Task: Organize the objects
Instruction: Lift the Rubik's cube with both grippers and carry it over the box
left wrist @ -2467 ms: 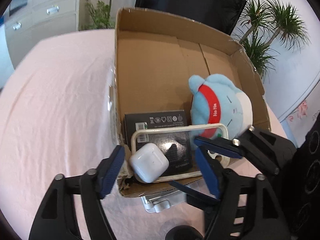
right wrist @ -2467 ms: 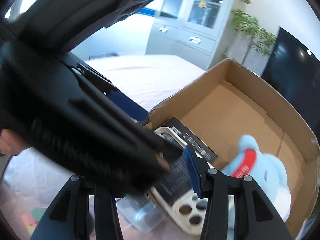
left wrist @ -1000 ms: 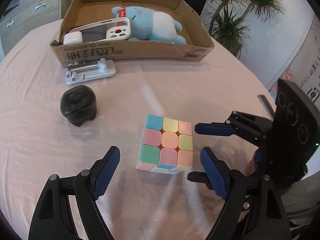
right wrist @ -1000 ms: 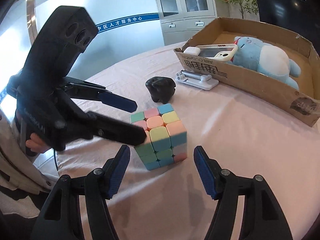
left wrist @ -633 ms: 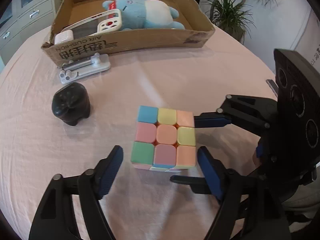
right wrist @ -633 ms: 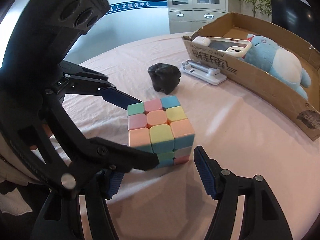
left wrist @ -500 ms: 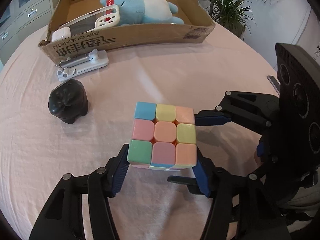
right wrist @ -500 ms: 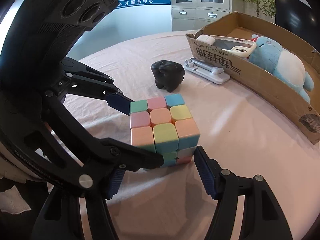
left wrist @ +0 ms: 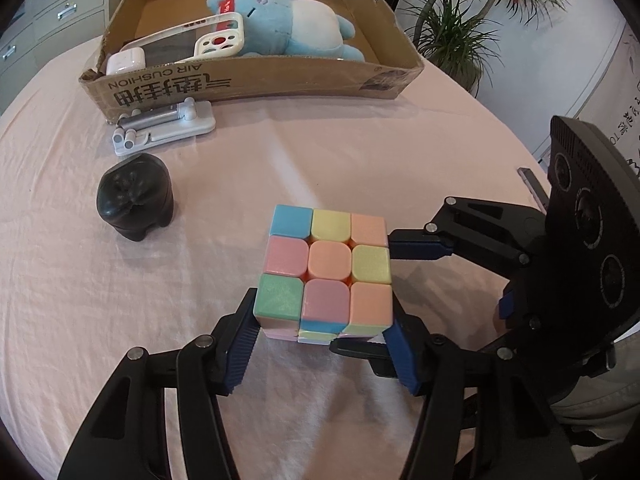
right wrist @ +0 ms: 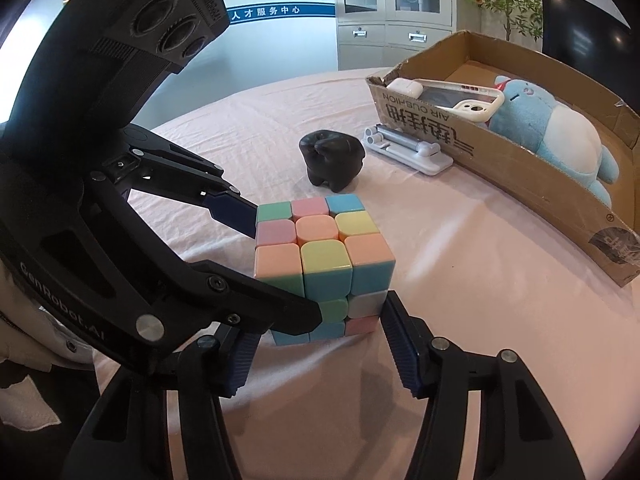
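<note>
One pastel puzzle cube (left wrist: 326, 270) sits on the counter (left wrist: 80, 280), pinched by the left tool (left wrist: 322, 340); the right tool (right wrist: 316, 344) is closing around it. Beyond the cube: one cardboard box (left wrist: 256, 84), one black figurine (left wrist: 135, 196).

Left wrist view: mounted on the left gripper (left wrist: 324, 344), looking steeply down and forward, close over the puzzle cube (left wrist: 326, 270), cardboard box (left wrist: 256, 80) far off at 12 o'clock, right gripper (left wrist: 394, 298) entering from 3 o'clock.

Right wrist view: mounted on the right gripper (right wrist: 320, 354), angled down less steeply, equally close to the puzzle cube (right wrist: 322, 260), cardboard box (right wrist: 520, 168) at 2 o'clock, left gripper (right wrist: 276, 264) crossing from 9 o'clock.

Shared by both: cube, box, black lump (left wrist: 136, 200) (right wrist: 332, 158), white stand (left wrist: 164, 126) (right wrist: 408, 150), pink tabletop (left wrist: 80, 280) (right wrist: 480, 280).
</note>
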A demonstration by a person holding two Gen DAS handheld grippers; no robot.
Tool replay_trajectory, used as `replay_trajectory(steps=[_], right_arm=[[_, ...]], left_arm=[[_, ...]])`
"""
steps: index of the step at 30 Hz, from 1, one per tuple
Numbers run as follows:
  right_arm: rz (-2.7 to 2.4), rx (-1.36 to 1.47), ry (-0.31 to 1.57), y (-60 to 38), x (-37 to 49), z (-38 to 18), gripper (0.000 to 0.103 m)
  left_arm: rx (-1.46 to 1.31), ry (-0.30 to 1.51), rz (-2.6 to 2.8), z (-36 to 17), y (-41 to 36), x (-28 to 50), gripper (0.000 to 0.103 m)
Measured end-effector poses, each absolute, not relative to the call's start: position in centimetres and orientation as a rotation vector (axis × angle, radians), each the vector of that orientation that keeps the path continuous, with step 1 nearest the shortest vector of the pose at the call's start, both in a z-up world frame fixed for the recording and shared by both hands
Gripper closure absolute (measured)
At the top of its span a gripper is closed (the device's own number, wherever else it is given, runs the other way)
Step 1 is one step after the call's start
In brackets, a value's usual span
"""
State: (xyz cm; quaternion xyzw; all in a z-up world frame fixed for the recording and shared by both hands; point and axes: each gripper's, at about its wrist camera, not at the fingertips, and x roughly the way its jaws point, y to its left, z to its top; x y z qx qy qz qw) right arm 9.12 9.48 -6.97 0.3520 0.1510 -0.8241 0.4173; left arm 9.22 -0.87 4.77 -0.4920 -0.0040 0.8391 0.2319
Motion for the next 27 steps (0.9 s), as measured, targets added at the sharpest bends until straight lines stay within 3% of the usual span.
replay_trajectory(steps=[15, 27], right_arm=[[-2.201, 0.782, 0.33, 12.2, 9.4, -3.6, 0.046], [-2.316, 0.681, 0.4, 14.9, 6.2, 1.0, 0.046]], left_arm=[[-1.233, 0.097, 2.326, 9.1, 2.2, 8.1, 0.046], [-1.111, 0.188, 2.346, 13.5, 5.8, 3.7, 0.046]])
